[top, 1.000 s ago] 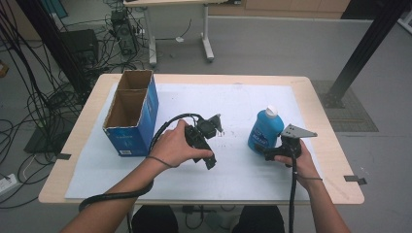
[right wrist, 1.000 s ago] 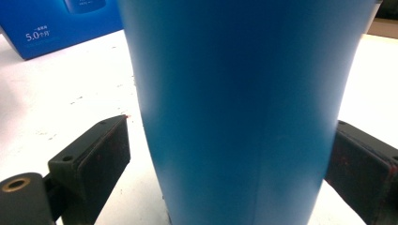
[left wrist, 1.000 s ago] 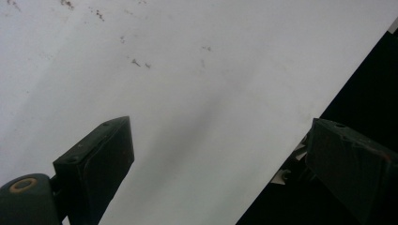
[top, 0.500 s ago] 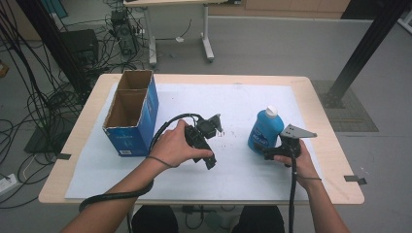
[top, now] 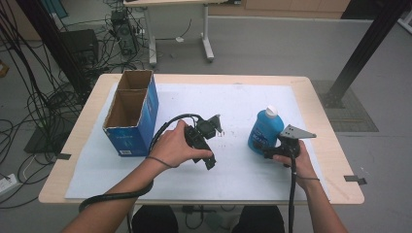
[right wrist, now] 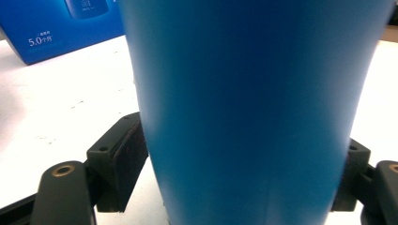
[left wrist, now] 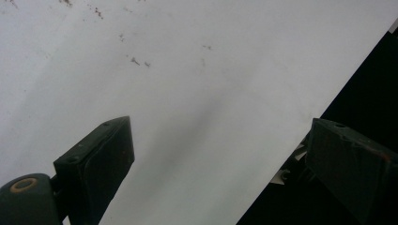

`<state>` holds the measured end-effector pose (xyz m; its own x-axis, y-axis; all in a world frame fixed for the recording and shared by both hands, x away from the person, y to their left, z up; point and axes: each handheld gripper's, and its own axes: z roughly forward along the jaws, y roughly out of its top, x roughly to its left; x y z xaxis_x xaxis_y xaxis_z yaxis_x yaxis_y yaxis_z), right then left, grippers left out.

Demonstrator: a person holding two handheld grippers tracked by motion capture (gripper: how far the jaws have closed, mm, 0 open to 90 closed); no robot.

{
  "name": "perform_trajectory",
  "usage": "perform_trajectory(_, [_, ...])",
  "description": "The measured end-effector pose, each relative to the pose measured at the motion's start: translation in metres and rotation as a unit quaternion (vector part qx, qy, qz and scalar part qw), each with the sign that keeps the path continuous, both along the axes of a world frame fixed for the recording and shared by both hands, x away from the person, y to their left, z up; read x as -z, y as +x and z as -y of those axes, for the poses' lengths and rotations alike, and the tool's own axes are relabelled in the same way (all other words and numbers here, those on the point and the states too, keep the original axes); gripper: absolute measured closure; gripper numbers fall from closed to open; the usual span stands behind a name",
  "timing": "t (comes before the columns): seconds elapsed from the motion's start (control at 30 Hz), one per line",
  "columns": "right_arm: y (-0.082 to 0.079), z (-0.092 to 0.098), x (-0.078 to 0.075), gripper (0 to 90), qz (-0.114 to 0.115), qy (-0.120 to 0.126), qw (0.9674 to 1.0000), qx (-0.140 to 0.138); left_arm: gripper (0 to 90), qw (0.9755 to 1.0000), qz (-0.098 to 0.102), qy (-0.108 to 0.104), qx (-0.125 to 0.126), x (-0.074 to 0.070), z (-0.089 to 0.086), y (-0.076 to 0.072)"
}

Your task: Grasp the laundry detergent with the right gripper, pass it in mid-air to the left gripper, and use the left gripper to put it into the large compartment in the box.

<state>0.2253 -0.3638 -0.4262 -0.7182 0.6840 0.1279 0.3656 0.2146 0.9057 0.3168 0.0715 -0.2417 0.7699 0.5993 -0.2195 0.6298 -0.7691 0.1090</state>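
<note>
The blue plastic bottle with a white cap [top: 265, 128] stood upright on the right half of the worktop [top: 311, 92], on the white sheet [top: 243, 102] that covered most of it. The right hand-held gripper [top: 268, 150] sat low against the bottle's near side, and in the right gripper view the bottle's blue body [right wrist: 253, 108] rose between its two black jaws, whose pads [right wrist: 129, 154] had just been closing in and lay against the bottle's sides; it seemed to be grasping the bottle, though the pad on the far side was mostly hidden behind the bottle. The left hand-held gripper [top: 214, 124] lay near the middle of the sheet under the person's left hand [top: 172, 145], well apart from the bottle, its jaws spread wide over bare white sheet with nothing between them. An open blue cardboard box [top: 131, 116] stood at the left of the worktop, beside the left hand.
</note>
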Motion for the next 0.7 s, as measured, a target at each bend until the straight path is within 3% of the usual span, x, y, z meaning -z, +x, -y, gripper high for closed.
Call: perform_trajectory(0.7, [0.0005, -0.0014, 0.0018, 36.9, 0.013, 0.002, 0.9999, 0.003, 8.8, 1.0, 0.0, -0.001, 0.0, -0.0002, 0.0005, -0.0006])
